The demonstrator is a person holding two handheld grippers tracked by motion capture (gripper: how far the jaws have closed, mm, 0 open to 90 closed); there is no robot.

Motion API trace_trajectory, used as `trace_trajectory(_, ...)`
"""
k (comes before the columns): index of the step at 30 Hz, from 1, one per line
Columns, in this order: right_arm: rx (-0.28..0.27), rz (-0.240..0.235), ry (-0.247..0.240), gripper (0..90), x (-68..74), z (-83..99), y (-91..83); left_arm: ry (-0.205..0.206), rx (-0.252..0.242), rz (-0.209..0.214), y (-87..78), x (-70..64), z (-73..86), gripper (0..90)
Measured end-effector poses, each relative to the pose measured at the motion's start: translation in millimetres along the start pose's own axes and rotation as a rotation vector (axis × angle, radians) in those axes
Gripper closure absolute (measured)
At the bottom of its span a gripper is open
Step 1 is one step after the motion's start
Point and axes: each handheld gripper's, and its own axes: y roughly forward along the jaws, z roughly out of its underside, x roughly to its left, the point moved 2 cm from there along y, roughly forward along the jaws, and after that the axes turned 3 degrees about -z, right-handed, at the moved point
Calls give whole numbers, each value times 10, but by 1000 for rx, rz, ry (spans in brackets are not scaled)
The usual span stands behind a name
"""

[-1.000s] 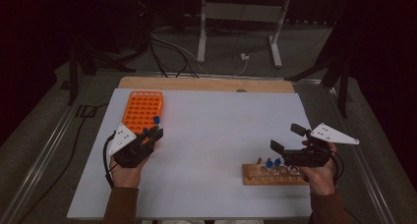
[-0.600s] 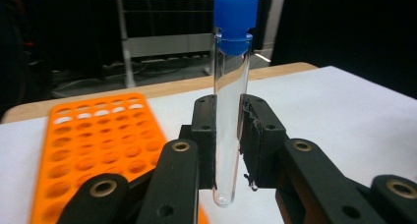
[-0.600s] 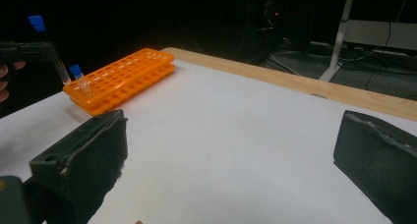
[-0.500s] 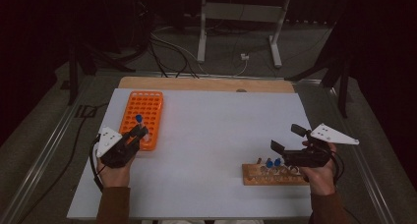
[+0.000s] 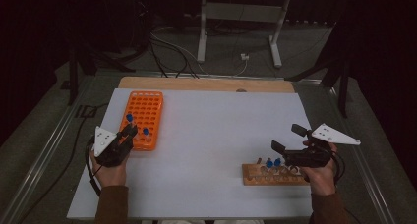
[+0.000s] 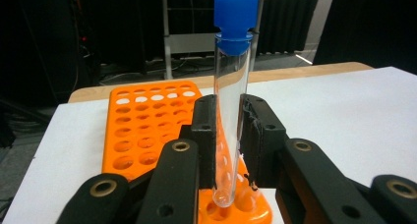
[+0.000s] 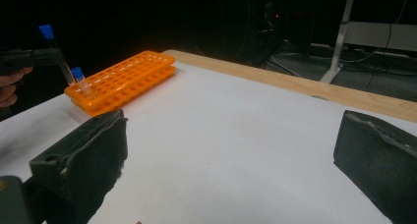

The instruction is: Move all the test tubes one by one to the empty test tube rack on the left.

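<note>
A: Test tube (image 6: 231, 111), blue cap, clamped upright in the left claw (image 5: 129, 131). The jaws are pinched on the glass low down, and the rounded bottom hangs just above a hole at the near corner of the orange rack (image 6: 147, 126).

B: Change since a second ago?

A: The left claw has swung outward and back toward the person's side. It was over the rack's near end and now sits at its near left edge. The tube looks neither seated nor carried far off. My read is a re-aim before lowering, though a lift-out can't be ruled out.

B: What's beyond the claw?

A: In the high view, a second capped tube (image 5: 145, 132) stands in the orange rack just right of the held one. The other holes look empty.

B: Other side?

A: The right claw (image 5: 287, 144) is spread wide and holds nothing. It has not moved, parked just over the wooden rack (image 5: 255, 177) on the table (image 5: 216, 135). Two blue-capped tubes (image 5: 273, 163) stand in that rack directly beneath the jaws. Any further contents are too dim to tell.
</note>
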Motion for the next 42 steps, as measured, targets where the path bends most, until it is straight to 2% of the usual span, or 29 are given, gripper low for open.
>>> trace_trajectory(13, 4, -4, 6, 2, -4, 13, 10, -42, 37, 9, 167, 39, 159, 781)
trace_trajectory(18, 4, -6, 4, 2, 2, 13, 12, -24, 71, 32, 206, 10, 213, 781)
trace_trajectory(21, 0, -6, 6, 2, -2, 11, -1, -4, 117, 30, 237, -1, 288, 781)
trace_trajectory(24, -2, -5, 6, 2, -4, 7, -17, 33, 162, 27, 255, -14, 344, 782)
trace_trajectory(33, 1, -9, 4, 2, 9, 11, -15, 59, 207, 23, 246, -26, 371, 785)
trace_trajectory(36, 0, -10, 2, 2, 10, 10, -18, 87, 234, 10, 264, -55, 386, 786)
trace_trajectory(42, 1, -11, 4, 2, 3, 12, -25, 94, 252, 3, 277, -65, 397, 787)
